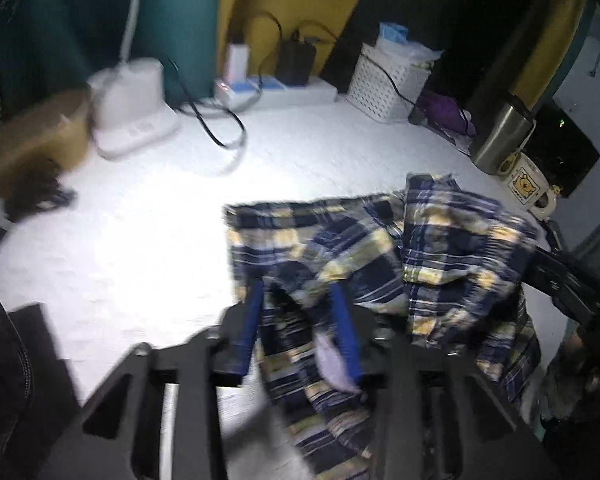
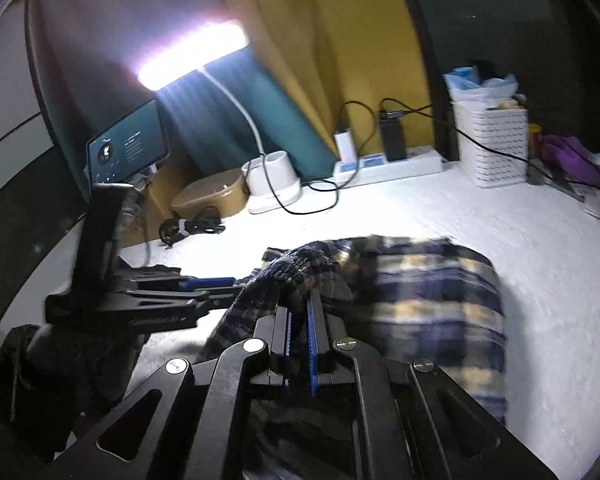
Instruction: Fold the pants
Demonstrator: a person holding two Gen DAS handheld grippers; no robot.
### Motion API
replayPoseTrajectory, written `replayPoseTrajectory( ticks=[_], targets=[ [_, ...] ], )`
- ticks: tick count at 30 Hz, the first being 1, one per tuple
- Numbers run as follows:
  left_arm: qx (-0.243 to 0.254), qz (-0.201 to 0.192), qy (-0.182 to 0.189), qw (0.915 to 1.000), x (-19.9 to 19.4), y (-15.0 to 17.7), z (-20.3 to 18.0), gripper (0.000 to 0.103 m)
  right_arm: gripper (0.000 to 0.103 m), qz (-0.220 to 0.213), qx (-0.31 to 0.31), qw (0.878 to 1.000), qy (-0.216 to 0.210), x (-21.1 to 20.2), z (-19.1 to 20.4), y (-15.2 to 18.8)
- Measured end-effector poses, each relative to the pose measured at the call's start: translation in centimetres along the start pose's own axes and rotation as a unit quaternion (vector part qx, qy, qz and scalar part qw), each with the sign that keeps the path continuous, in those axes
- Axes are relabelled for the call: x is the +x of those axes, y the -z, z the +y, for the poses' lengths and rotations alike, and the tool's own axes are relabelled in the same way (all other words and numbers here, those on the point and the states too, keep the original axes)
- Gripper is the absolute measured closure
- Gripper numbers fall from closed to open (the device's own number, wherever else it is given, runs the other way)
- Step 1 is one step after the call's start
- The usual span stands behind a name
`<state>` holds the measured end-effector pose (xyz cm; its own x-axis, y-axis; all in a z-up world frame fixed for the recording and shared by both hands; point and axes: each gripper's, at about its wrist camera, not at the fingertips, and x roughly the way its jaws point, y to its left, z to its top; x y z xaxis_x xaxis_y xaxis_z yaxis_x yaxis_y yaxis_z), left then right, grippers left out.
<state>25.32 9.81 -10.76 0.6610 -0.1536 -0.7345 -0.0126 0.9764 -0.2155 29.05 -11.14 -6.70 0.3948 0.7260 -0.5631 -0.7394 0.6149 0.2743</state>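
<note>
The pants (image 1: 380, 248) are navy, yellow and white plaid, bunched on the white table (image 1: 140, 240) at the right front. My left gripper (image 1: 298, 292) is open, its blue fingers (image 1: 254, 320) standing on either side of a fold of the cloth. My right gripper (image 2: 300, 304) is shut on a thick edge of the pants (image 2: 420, 288), which drapes over its blue fingers (image 2: 313, 340). The left gripper also shows in the right wrist view (image 2: 216, 282), reaching in from the left. The right gripper's black body shows at the right edge of the left wrist view (image 1: 572, 284).
At the back stand a white lamp base (image 1: 132, 108), a power strip (image 1: 276, 90) with chargers and black cables, and a white basket (image 1: 388, 80). A steel flask (image 1: 504, 136) and a bear mug (image 1: 528, 188) stand at the right. A brown box (image 1: 40, 136) is at the left.
</note>
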Motion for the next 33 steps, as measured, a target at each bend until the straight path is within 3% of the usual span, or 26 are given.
replayPoseTrajectory(
  ticks=[5,6,7,8,9,17,24,26,29,31,33],
  targets=[
    [-0.005,-0.032,-0.006,0.9995,-3.5,0.2,0.9,0.061,0.092,0.005,-0.007,1.0,0.018,-0.2,0.4,-0.2],
    [-0.001,-0.039,0.005,0.9992,-4.2,0.4,0.6,0.058,0.073,0.002,-0.006,1.0,0.023,-0.6,0.3,-0.2],
    [0.005,-0.045,0.014,0.9989,-4.8,0.5,0.2,0.047,0.032,0.0,-0.003,1.0,0.024,-1.0,0.2,-0.2],
    [0.012,-0.048,0.021,0.9985,-5.1,0.7,-0.2,0.04,0.012,-0.004,0.001,1.0,0.021,-1.4,0.0,-0.2],
    [0.022,-0.053,0.031,0.9979,-5.5,0.9,-0.8,0.033,0.0,-0.011,0.003,1.0,0.019,-2.0,-0.1,-0.1],
    [0.058,-0.056,0.055,0.9952,-5.9,2.0,-4.0,0.033,0.0,-0.011,0.015,0.996,0.086,-5.5,-3.0,1.8],
    [0.075,-0.058,0.047,0.9944,-4.3,0.9,-5.9,0.033,0.0,-0.015,0.054,0.988,0.145,-8.2,-7.4,3.8],
    [0.092,-0.064,0.033,0.9931,-3.5,0.3,-6.6,0.033,0.005,-0.017,0.057,0.987,0.148,-8.5,-8.1,3.8],
    [0.112,-0.066,0.012,0.9915,-2.2,-0.2,-6.9,0.035,0.02,-0.011,0.056,0.988,0.146,-8.0,-9.0,3.6],
    [0.108,-0.052,0.008,0.9927,-1.1,-0.6,-6.4,0.056,0.029,-0.004,0.055,0.99,0.133,-7.1,-9.5,3.2],
    [0.093,-0.036,0.001,0.995,-0.1,-0.9,-5.4,0.066,0.03,0.006,0.054,0.992,0.117,-5.8,-10.3,2.5]
  ],
)
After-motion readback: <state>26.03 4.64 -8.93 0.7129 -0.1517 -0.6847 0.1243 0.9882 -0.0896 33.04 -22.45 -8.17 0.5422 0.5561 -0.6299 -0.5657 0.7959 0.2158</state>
